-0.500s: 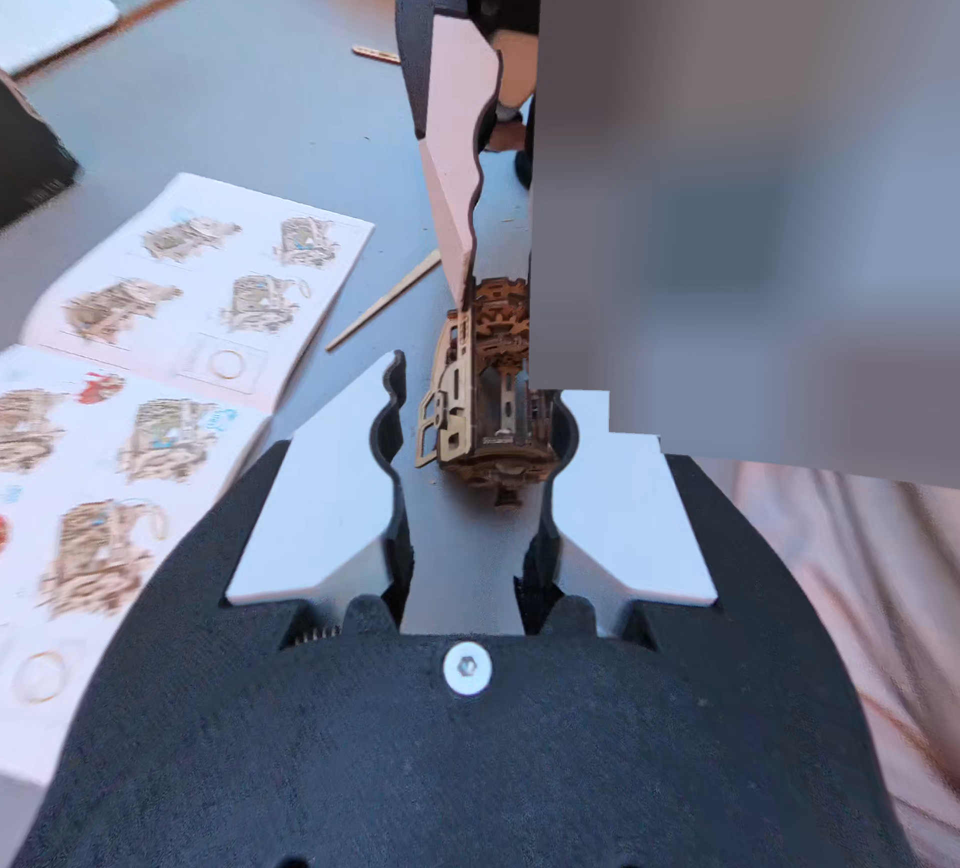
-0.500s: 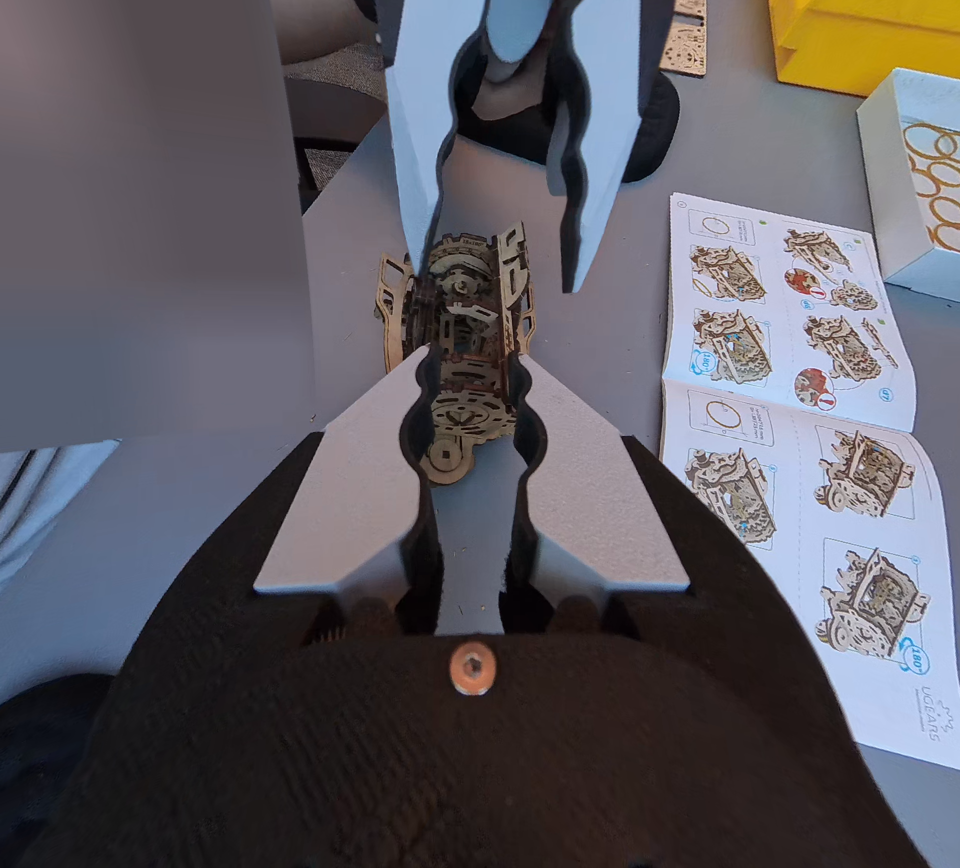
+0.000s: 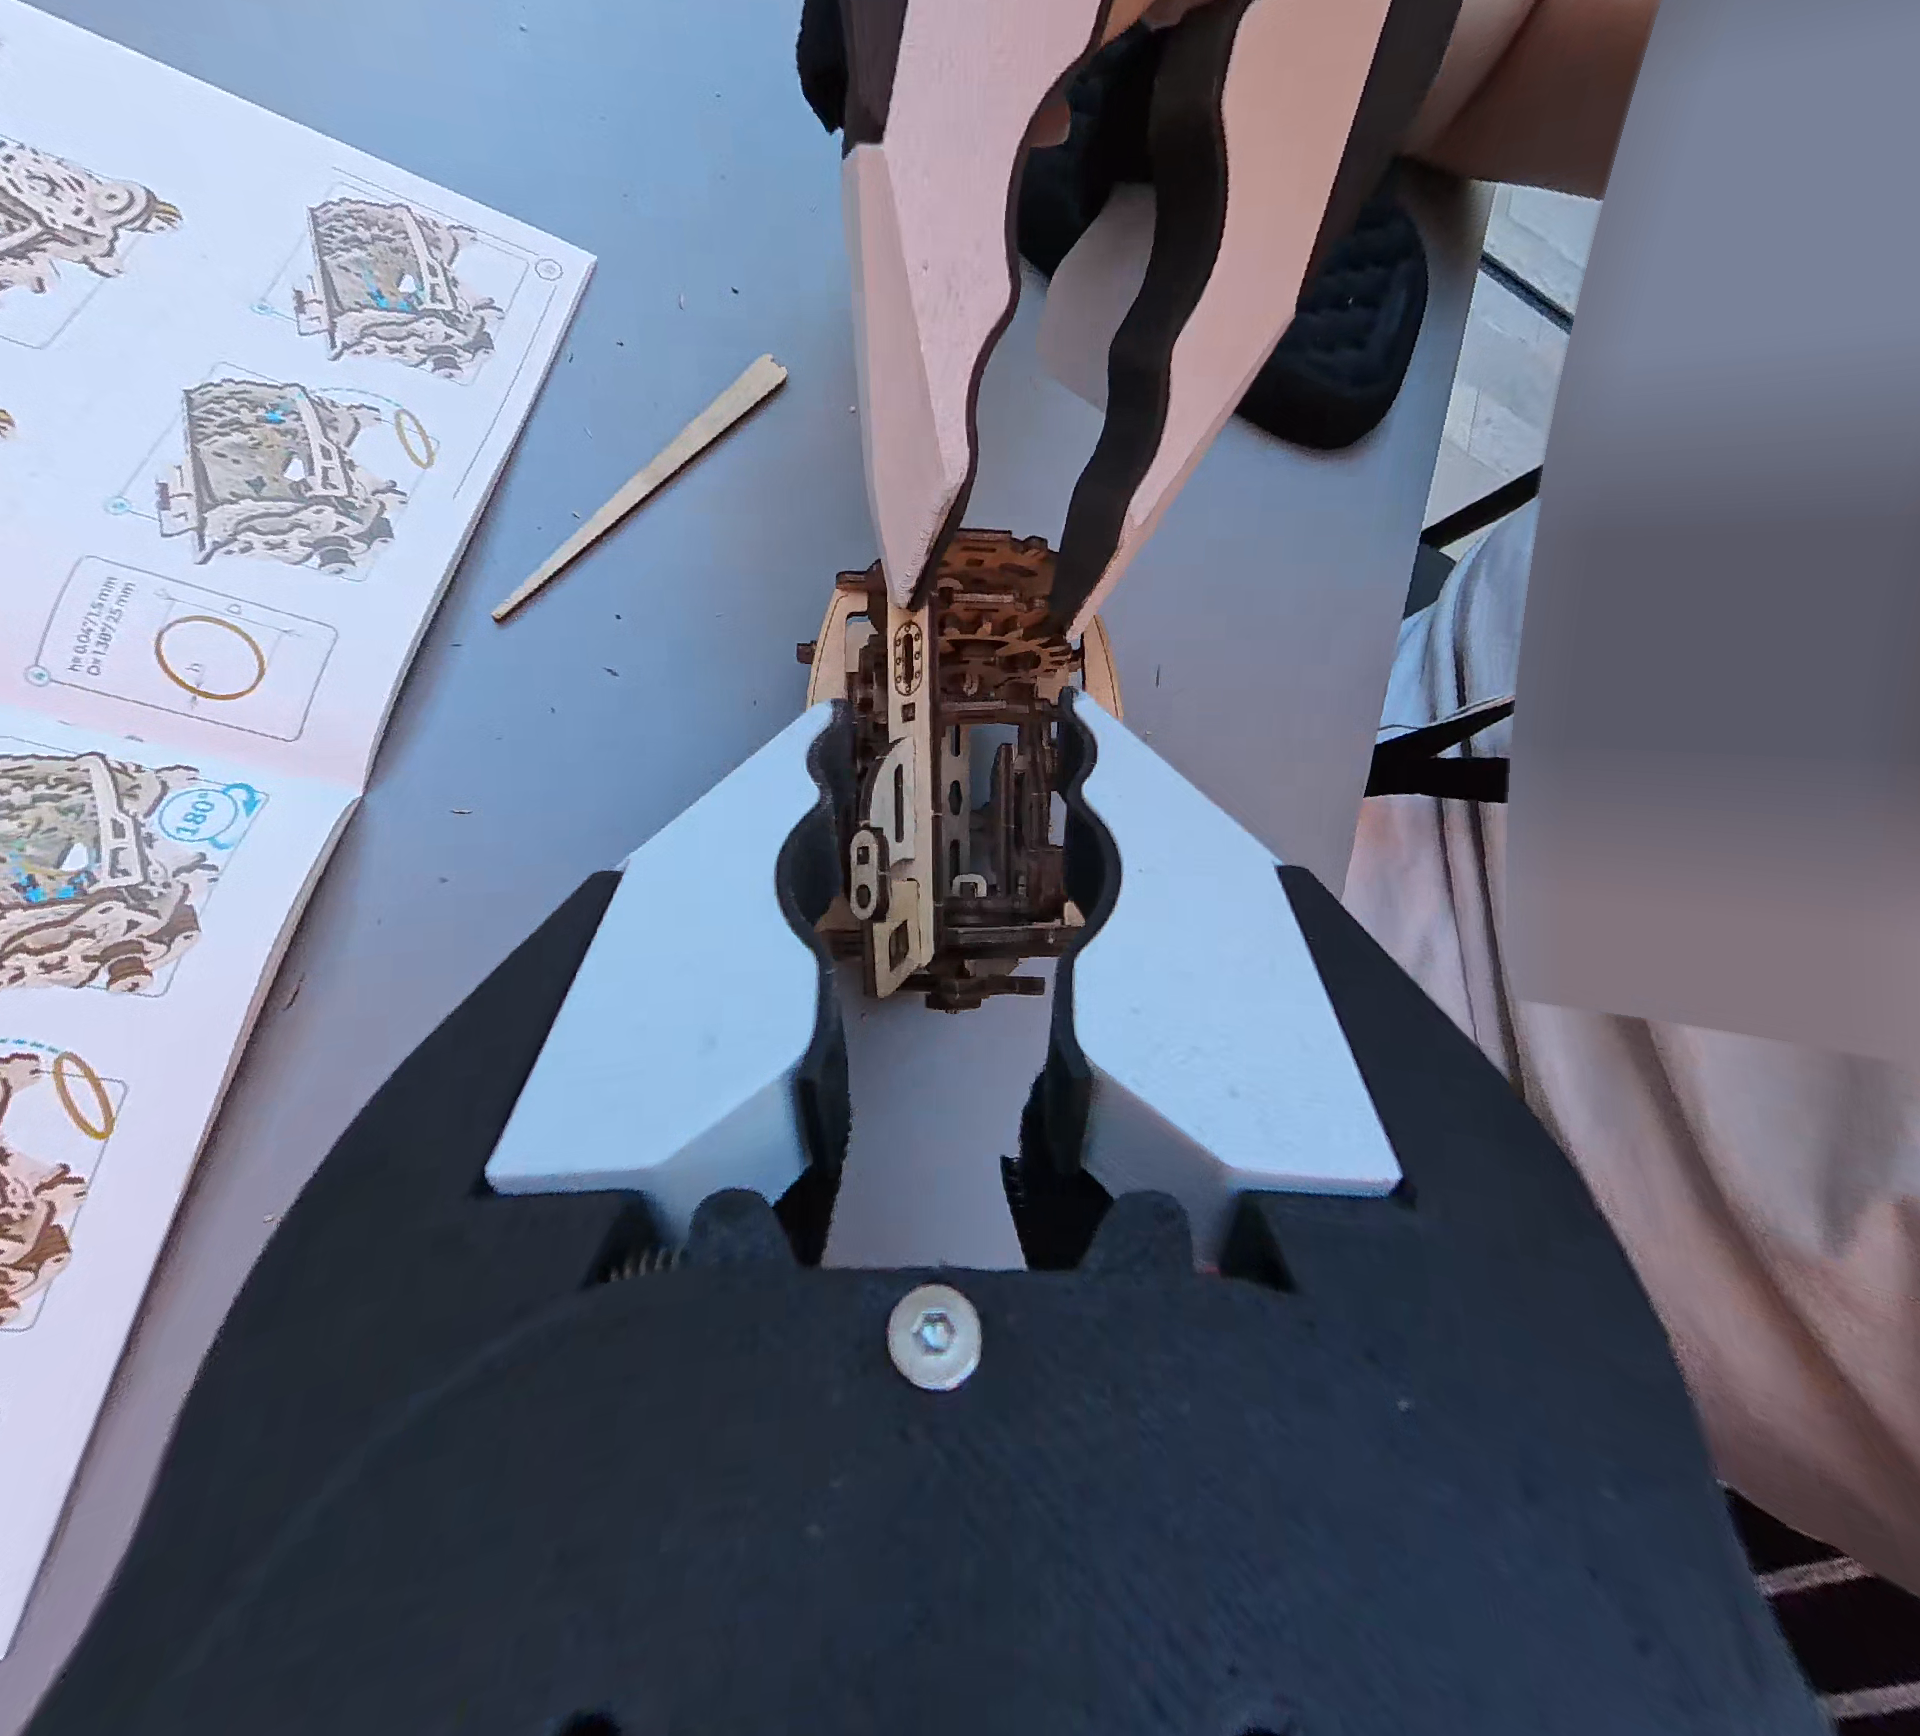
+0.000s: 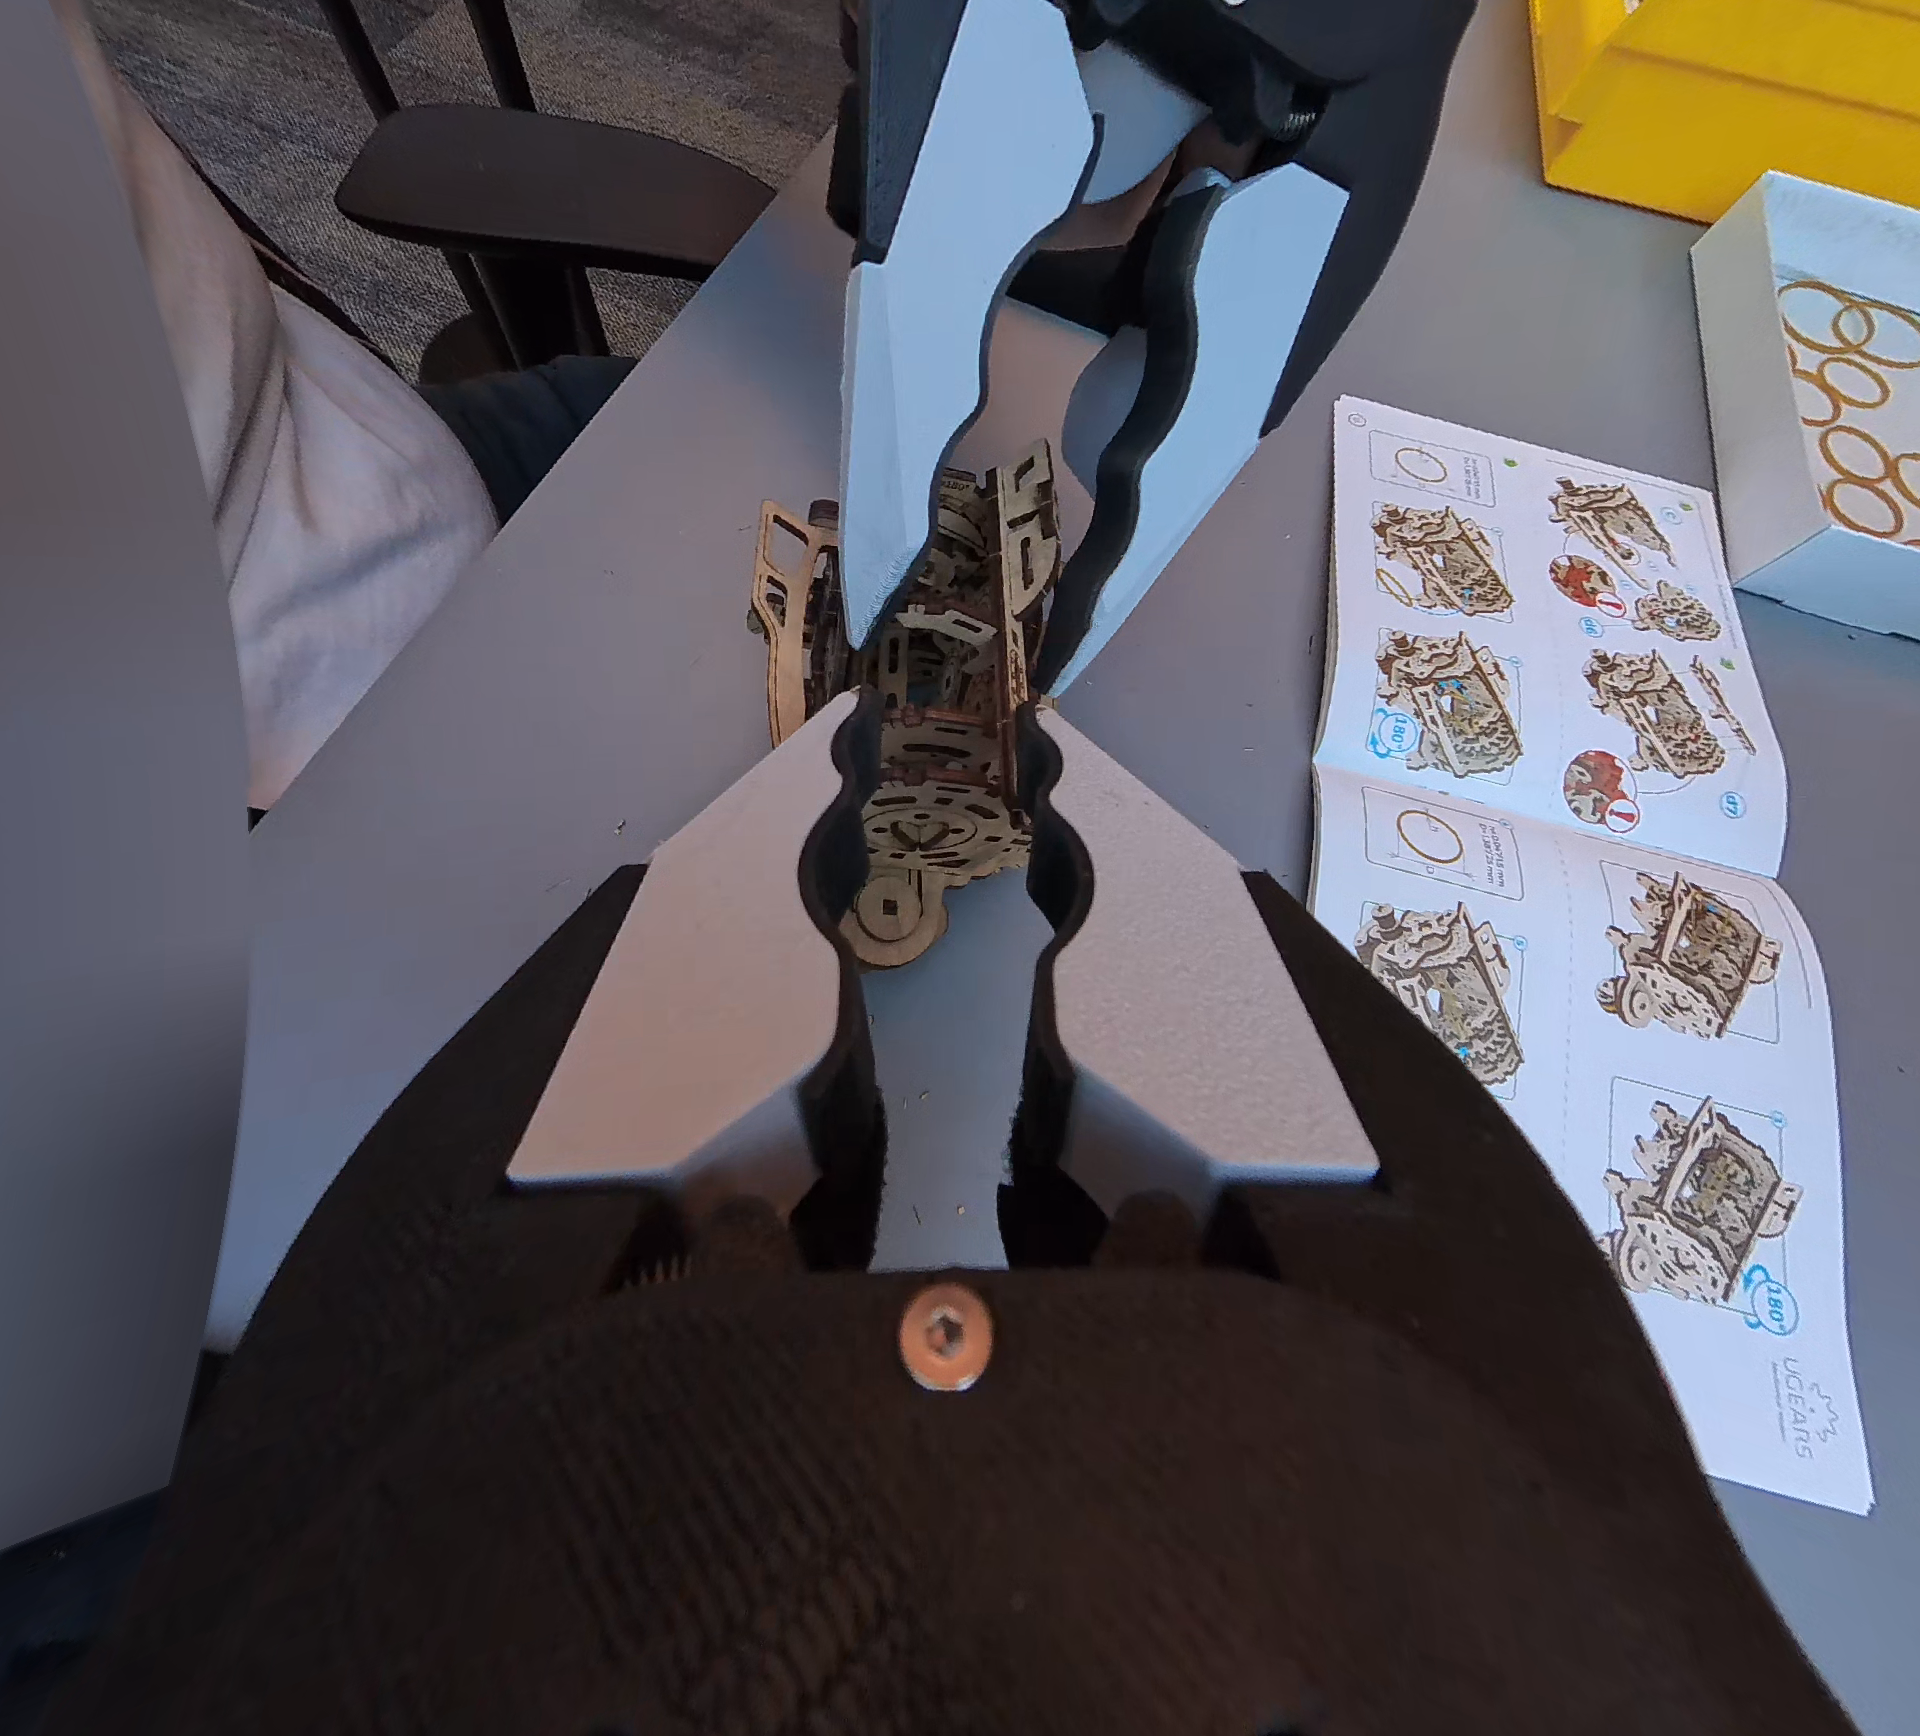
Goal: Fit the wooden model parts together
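Observation:
A small wooden model (image 3: pixel 966 813) of laser-cut gears and plates stands on the grey table (image 3: pixel 623 76). My left gripper (image 3: pixel 951 730) is closed around its near end, with both pads against its sides. My right gripper (image 3: pixel 987 600) comes down from the far side, its fingertips on the model's top end. In the right wrist view the model (image 4: pixel 935 782) sits between the right gripper (image 4: pixel 943 715) pads, and the left gripper (image 4: pixel 956 652) reaches in from above onto its far end. A pale side plate (image 4: pixel 790 606) sticks out on the model's left.
An open instruction booklet (image 3: pixel 260 491) (image 4: pixel 1558 751) lies beside the model. A thin wooden stick (image 3: pixel 644 481) lies near it. A yellow bin (image 4: pixel 1714 3) and a white box (image 4: pixel 1829 398) stand at the far right. The table edge, a chair (image 4: pixel 540 190) and a person's clothing are close by. Left and right tips are no more than a few centimetres apart. From either gripper's tips it is about 10 cm to the thin wooden stick (image 3: pixel 644 481).
My left gripper has moved forward over the model and narrowed from wide open to closed on it. My right gripper still holds the model, which is tilted slightly.

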The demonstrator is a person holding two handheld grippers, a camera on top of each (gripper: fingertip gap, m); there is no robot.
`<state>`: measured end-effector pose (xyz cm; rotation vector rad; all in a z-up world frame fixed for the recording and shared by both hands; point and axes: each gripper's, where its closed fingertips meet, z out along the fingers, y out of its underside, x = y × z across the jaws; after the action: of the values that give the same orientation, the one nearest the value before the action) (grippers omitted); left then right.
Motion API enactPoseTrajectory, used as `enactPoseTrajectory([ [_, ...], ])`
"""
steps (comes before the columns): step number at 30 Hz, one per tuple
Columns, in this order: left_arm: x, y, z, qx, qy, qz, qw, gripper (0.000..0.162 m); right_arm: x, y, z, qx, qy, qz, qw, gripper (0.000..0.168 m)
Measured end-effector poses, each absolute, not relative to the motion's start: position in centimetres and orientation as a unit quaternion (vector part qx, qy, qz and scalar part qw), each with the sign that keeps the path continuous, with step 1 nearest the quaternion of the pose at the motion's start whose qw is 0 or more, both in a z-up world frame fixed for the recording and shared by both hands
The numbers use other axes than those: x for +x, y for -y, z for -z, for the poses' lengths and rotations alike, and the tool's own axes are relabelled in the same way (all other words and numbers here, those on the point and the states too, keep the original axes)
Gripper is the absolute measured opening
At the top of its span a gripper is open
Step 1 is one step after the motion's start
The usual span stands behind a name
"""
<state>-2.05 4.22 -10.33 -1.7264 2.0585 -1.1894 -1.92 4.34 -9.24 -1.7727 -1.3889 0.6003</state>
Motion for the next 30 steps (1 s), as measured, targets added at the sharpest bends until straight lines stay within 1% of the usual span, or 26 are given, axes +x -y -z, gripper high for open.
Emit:
enactPoseTrajectory([
  [11, -2.43, -4.33, 10.44, -0.571, -0.736, 0.358, 0.057, 0.036, -1.98, -4.34, 9.18, -0.697, 0.548, -0.236, 0.396, 0.025],
  [17, -2.60, -4.29, 10.29, -0.569, -0.733, 0.372, 0.022, 0.036, -2.03, -4.25, 9.14, -0.696, 0.549, -0.238, 0.396, 0.025],
  [30, -2.63, -4.22, 10.39, -0.567, -0.738, 0.367, -0.001, 0.036, -2.02, -4.16, 9.11, -0.696, 0.551, -0.236, 0.396, 0.025],
])
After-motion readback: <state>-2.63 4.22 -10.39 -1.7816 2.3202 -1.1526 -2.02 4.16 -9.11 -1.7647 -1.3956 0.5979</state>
